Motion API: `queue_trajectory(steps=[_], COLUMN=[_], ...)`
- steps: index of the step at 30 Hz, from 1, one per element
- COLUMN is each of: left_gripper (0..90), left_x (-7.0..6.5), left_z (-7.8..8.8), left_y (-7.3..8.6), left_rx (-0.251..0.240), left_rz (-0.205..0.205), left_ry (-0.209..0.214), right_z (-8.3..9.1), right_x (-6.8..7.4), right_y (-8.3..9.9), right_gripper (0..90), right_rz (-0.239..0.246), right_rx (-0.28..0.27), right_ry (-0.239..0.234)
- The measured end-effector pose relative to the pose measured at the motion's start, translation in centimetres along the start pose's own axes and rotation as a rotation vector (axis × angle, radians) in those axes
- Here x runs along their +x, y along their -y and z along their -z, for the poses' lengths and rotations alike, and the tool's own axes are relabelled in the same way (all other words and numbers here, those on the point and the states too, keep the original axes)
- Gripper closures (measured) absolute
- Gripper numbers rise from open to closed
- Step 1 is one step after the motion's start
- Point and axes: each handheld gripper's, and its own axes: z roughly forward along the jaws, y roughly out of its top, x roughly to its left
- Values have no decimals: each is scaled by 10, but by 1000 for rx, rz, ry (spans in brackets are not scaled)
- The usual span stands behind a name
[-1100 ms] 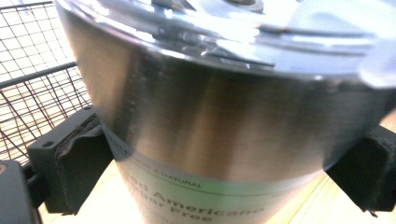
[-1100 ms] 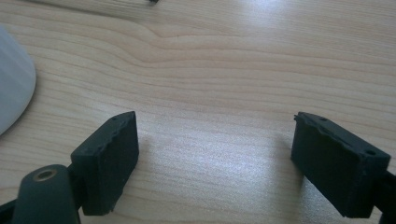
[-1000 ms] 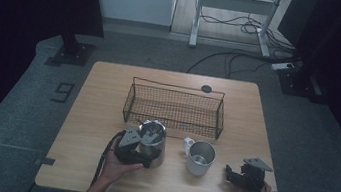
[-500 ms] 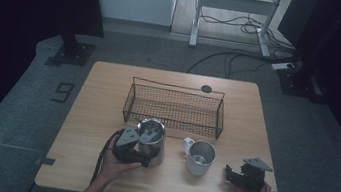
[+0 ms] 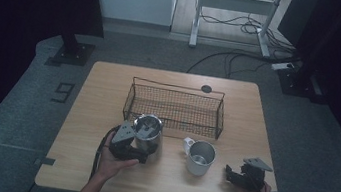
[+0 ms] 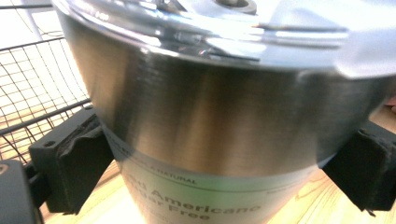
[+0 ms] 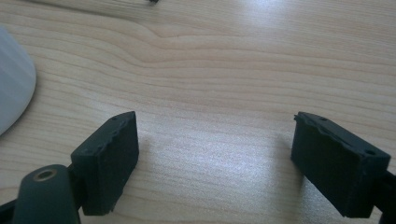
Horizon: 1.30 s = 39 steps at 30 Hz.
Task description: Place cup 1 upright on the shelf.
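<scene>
A steel tumbler (image 5: 147, 132) with a printed label stands on the wooden table (image 5: 107, 97), just in front of the wire basket (image 5: 174, 123). My left gripper (image 5: 144, 145) is shut on it; in the left gripper view both black pads (image 6: 70, 163) press on the tumbler's sides (image 6: 219, 121). A white mug (image 5: 199, 156) with a metal inside stands to the right of the tumbler. Near the table's front right corner my right gripper (image 5: 229, 174) rests low, pointing left toward the mug. Its jaws (image 7: 215, 154) stand open over bare wood, with the mug's white edge (image 7: 11, 88) at the left.
The black wire basket is empty and sits across the middle of the table; its mesh (image 6: 37, 88) is just behind the tumbler. A small black disc (image 5: 206, 88) lies near the far edge. Cables and a metal frame stand on the floor beyond.
The left gripper and the tumbler have shifted very slightly to the left. The right gripper has stayed put.
</scene>
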Motion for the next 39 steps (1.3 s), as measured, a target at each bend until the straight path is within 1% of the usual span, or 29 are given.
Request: queue_trajectory(steps=[4,11,16,27,33,39], left_gripper=[41,41,42,42,42,42], left_x=[2,4,6,10,12,15], left_z=[4,7,10,10,12,14], left_y=[-3,-6,-12,-13,-17,-21], left_rx=[-13,-23,-33,-42,-56,-64], left_rz=[-1,-3,-12,-11,-15,-9], left_ry=[-1,-5,-7,-5,-3,-5], right_z=[0,0,0,0,0,0], right_x=[0,0,0,0,0,0], right_y=[0,0,0,0,0,0], right_gripper=[147,147,147,147,147,147], right_rz=[0,0,0,0,1,0], right_rx=[0,0,0,0,0,0], right_ry=[0,0,0,0,0,0])
